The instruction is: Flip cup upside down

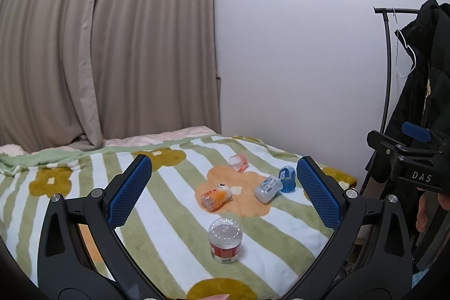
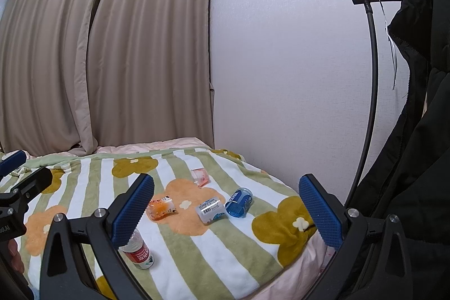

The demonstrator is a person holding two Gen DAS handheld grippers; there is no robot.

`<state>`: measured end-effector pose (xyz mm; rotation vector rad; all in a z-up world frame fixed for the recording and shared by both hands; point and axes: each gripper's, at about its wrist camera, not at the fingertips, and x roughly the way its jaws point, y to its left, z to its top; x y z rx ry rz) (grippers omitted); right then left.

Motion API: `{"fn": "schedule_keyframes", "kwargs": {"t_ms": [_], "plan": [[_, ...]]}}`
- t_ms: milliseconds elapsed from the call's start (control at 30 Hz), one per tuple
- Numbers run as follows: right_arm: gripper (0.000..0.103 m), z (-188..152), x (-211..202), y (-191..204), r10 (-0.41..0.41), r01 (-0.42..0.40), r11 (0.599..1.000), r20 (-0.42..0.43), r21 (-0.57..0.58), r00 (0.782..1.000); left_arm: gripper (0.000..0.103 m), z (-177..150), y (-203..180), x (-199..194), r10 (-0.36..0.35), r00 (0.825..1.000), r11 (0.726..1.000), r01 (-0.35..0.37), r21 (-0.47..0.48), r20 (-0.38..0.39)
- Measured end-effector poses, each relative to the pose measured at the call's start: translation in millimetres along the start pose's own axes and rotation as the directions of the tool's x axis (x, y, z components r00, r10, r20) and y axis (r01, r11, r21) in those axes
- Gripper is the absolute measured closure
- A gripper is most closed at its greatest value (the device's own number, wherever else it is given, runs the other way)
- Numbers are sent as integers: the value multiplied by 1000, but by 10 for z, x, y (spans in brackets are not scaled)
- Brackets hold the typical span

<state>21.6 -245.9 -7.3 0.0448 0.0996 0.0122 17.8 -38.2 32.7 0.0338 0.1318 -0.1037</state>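
Several small plastic cups sit on a striped flower blanket (image 1: pixel 174 238). Nearest to me, a clear cup with a red label (image 1: pixel 225 241) (image 2: pixel 137 249) stands bottom-up. Beyond it an orange cup (image 1: pixel 216 196) (image 2: pixel 161 208), a white-labelled cup (image 1: pixel 267 188) (image 2: pixel 211 211), a blue cup (image 1: pixel 287 178) (image 2: pixel 239 201) and a pink cup (image 1: pixel 239 162) (image 2: pixel 200 176) lie tipped on their sides. My left gripper (image 1: pixel 224 160) hovers open above the red-labelled cup, holding nothing. The right gripper (image 2: pixel 226 179) is open too, empty, short of the blue and white cups.
Beige curtains (image 1: pixel 107 47) hang behind the bed and a white wall (image 1: pixel 295 61) runs along its far right side. A black coat (image 2: pixel 416 131) on a curved rack (image 2: pixel 371 75) stands to the right of the bed edge. A hand (image 1: pixel 424 212) holds the right gripper's body (image 1: pixel 413 159).
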Motion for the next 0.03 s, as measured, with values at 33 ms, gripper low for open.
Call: {"fn": "schedule_keyframes", "kwargs": {"t_ms": [33], "plan": [[0,-2,-3,2,0,0,1000,0,0,1000,0,3,-3,0,0,1000,1000,0,0,0]]}}
